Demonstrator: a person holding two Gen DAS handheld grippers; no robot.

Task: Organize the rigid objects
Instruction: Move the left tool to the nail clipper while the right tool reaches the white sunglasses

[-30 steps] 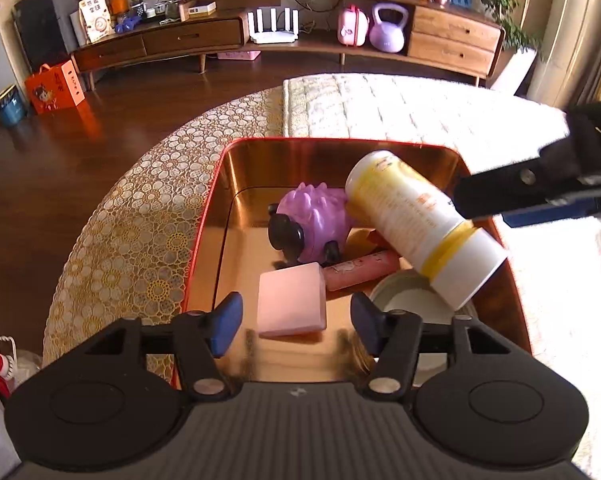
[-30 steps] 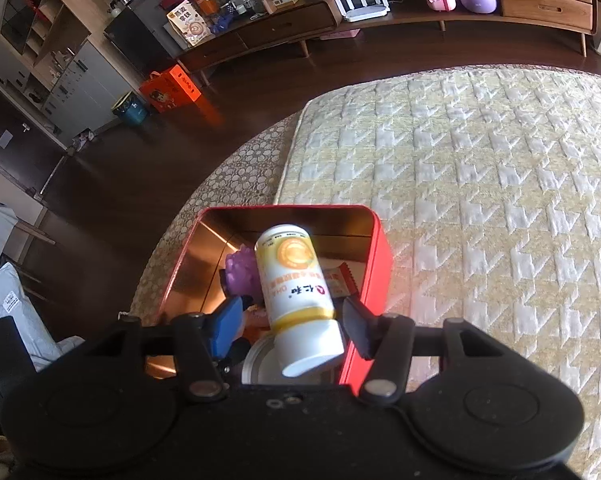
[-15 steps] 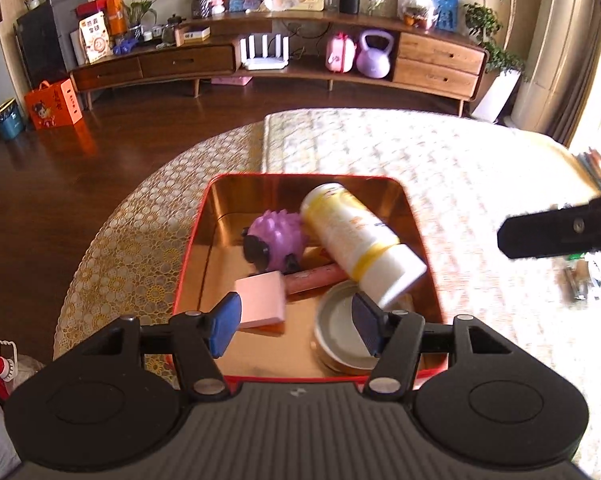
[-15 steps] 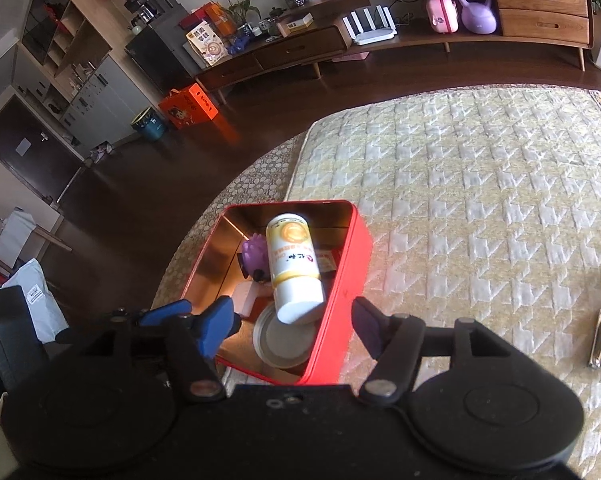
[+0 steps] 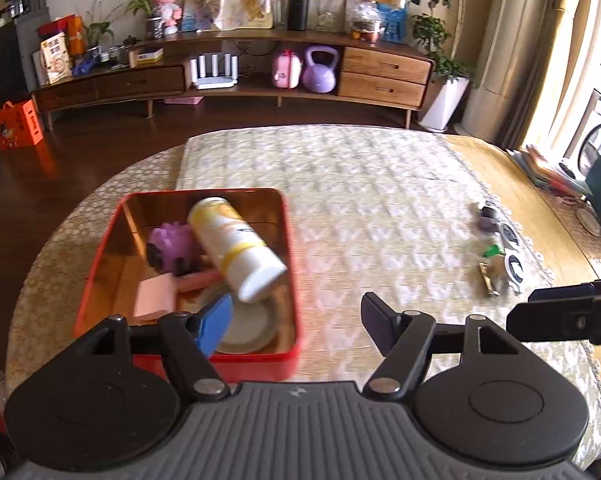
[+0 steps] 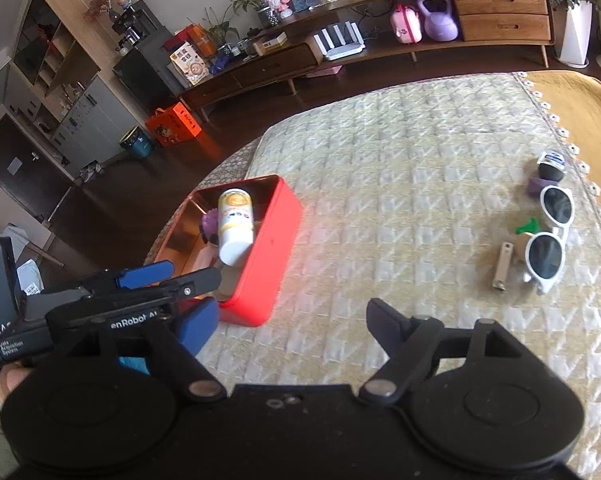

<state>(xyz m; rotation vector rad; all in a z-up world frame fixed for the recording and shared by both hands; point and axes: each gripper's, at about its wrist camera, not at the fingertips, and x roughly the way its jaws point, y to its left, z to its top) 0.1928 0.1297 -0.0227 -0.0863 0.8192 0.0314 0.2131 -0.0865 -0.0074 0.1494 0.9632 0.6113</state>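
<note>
In the left wrist view, the left gripper [image 5: 296, 314] hangs with its jaws spread wide and nothing between them, near the red tin [image 5: 100, 268] that sits at the left of the quilted table [image 5: 380, 184]. Inside the tin, a yellow-and-white bottle [image 5: 236, 248] lies tilted over a purple spiky toy [image 5: 170, 242], a pink block [image 5: 154, 298] and a round lid [image 5: 246, 326]. Far right, small items lie blurred.

In the right wrist view, the right gripper [image 6: 292, 320] is likewise wide open and empty. The loose things lie at the right: white sunglasses [image 6: 550, 236], a nail clipper [image 6: 502, 266], a small green piece [image 6: 526, 226] and a dark ball [image 6: 550, 168] on a purple object [image 6: 536, 187]. The sunglasses look light, stiff and breakable at the hinges, best pinched across the bridge; the clipper is probably thin, smooth metal, likely slippery, so grip its long sides.
</note>
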